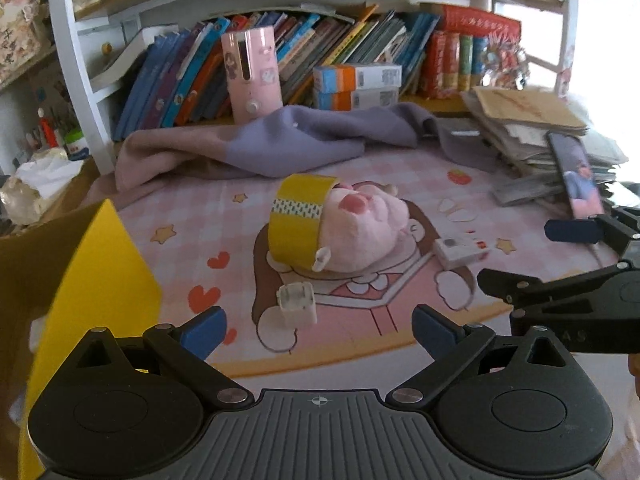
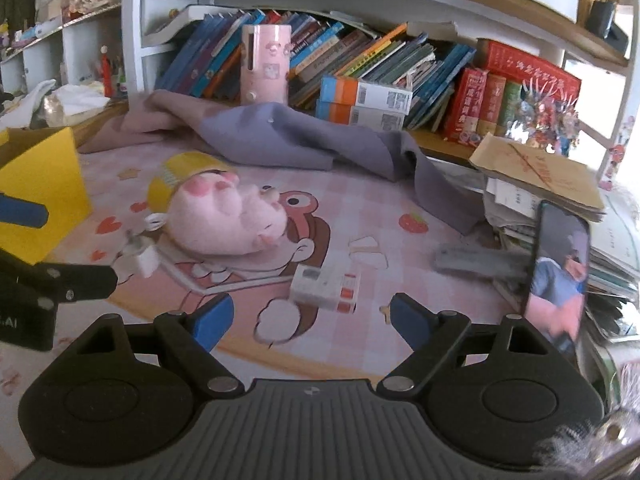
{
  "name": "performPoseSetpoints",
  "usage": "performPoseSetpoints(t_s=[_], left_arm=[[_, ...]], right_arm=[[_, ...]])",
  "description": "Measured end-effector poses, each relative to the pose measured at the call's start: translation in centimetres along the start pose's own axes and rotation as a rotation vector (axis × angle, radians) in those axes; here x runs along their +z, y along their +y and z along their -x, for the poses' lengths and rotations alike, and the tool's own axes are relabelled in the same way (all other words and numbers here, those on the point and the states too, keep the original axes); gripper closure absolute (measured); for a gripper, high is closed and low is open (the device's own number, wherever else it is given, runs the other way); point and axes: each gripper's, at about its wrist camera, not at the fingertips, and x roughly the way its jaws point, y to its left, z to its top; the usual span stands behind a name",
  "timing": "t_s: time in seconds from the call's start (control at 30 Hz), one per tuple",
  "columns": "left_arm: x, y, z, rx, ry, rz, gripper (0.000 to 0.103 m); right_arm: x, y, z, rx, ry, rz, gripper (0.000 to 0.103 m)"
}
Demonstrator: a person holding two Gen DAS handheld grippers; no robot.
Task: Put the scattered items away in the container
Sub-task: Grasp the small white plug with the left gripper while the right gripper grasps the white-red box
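Left wrist view shows my left tool (image 1: 318,330) wide open and empty just short of the white charger plug (image 1: 297,303) on the mat — I should straddle it squarely, close gently, then carry it left into the yellow box (image 1: 100,280).

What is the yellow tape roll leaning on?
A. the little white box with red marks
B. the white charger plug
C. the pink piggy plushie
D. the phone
C. The yellow tape roll stands on edge pressed right against the pink piggy plushie, while the charger plug lies apart in front of it, and the little box and the phone sit off to the right.
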Motion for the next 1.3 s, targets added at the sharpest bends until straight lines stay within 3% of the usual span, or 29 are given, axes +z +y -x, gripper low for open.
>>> performPoseSetpoints(t_s=[0.4, 0.53, 0.7, 0.83, 0.93, 1.0, 1.3], left_arm=[[0.4, 0.6, -6.1, 0.061, 0.077, 0.055, 0.022], [-0.1, 1.3, -7.3, 0.078, 0.114, 0.095, 0.039], [-0.1, 1.8, -7.9, 0.094, 0.114, 0.129, 0.046], [0.1, 1.5, -7.9, 0.069, 0.106, 0.118, 0.063], [0.3, 1.4, -8.0, 0.048, 0.105, 0.120, 0.077], [0.4, 1.4, -8.1, 0.044, 0.108, 0.118, 0.078], [0.5, 1.1, -6.3, 0.007, 0.098, 0.123, 0.078]], right_arm=[[0.4, -1.8, -6.2, 0.003, 0.034, -0.018, 0.018], [0.2, -1.6, -7.2, 0.018, 0.045, -0.020, 0.021], [0.0, -1.6, -8.2, 0.022, 0.060, -0.052, 0.021], [-0.1, -1.7, -8.6, 0.025, 0.058, -0.064, 0.025], [-0.1, -1.7, -8.6, 0.037, 0.048, -0.070, 0.037], [0.0, -1.7, -8.5, 0.043, 0.039, -0.066, 0.048], [0.3, -1.8, -7.8, 0.071, 0.047, -0.090, 0.049]])
